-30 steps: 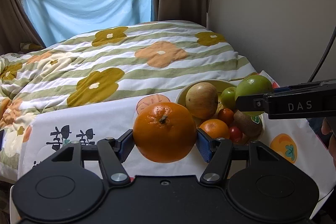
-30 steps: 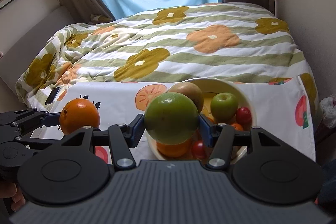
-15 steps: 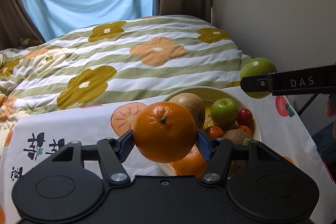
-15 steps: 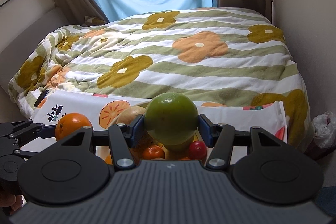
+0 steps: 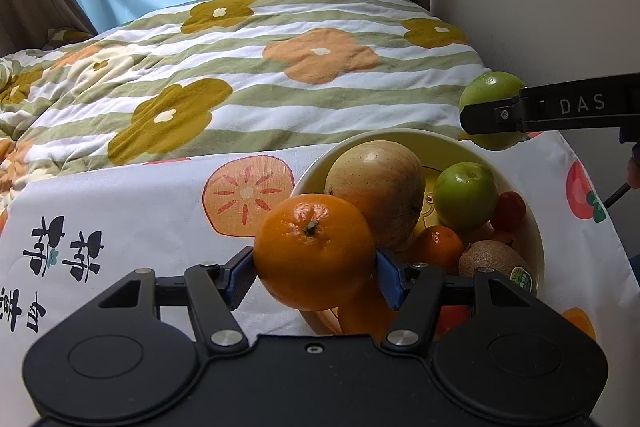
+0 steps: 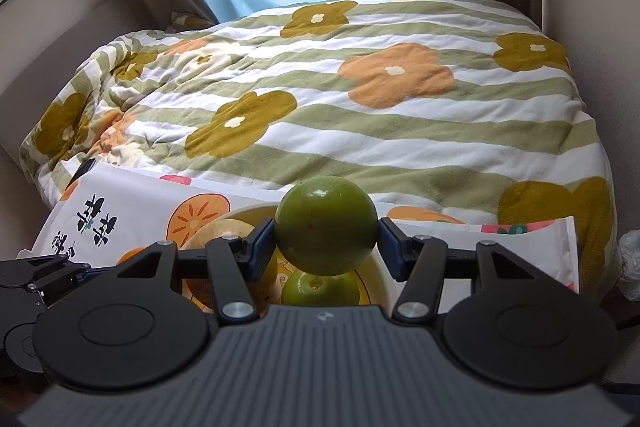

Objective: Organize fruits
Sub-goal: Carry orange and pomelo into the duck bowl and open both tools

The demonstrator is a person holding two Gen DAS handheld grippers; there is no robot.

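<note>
Left tongs (image 5: 315,269) clamped on an orange (image 5: 314,251), blue pads pressing both sides, held over the bowl (image 5: 534,227) rim at its 8 o'clock. Right tongs (image 6: 326,247) clamped on a big green citrus (image 6: 326,225), over the bowl's 1 o'clock edge in the left wrist view. Bowl holds 1 yellowish apple (image 5: 374,193), 1 green apple (image 5: 465,195), 1 kiwi (image 5: 494,261), small oranges and red fruits. Bowl sits on a fruit-print cloth (image 5: 120,211), flowered quilt (image 5: 248,67) on the bed at 12 o'clock.
</note>
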